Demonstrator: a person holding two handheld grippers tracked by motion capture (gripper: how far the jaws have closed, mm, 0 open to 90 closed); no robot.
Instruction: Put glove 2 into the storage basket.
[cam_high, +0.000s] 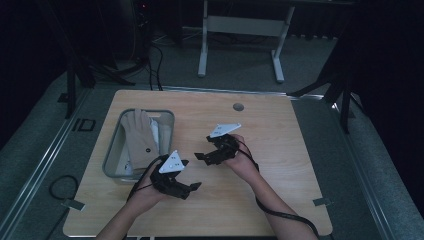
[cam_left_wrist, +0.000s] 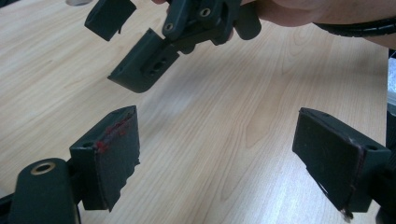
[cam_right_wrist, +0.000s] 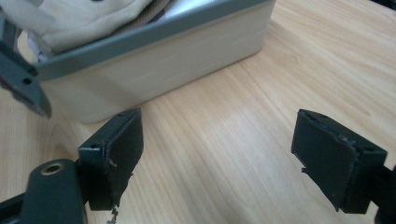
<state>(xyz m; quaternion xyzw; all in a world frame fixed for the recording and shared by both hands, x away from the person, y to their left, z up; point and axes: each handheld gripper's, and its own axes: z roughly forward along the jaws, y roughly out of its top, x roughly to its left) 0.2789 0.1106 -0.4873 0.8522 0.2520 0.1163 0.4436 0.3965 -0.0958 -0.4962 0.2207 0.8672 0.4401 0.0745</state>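
Wooden surface (cam_high: 280, 150) bare under both tongs. Grey bin (cam_high: 114, 150) just beside left tongs (cam_high: 192, 186), beige glove (cam_high: 138, 135) inside it, untouched. Right tongs (cam_high: 201, 157) released, left tongs released too, nothing grasped. Pick not yet begun, by my read.

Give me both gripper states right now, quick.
Left gripper: jaws open, nothing between them, over bare table.
Right gripper: jaws open, holding nothing, beside the bin.

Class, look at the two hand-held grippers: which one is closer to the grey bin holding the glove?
The left gripper, held beside the bin's near right corner. The right gripper sits farther right, over bare table.
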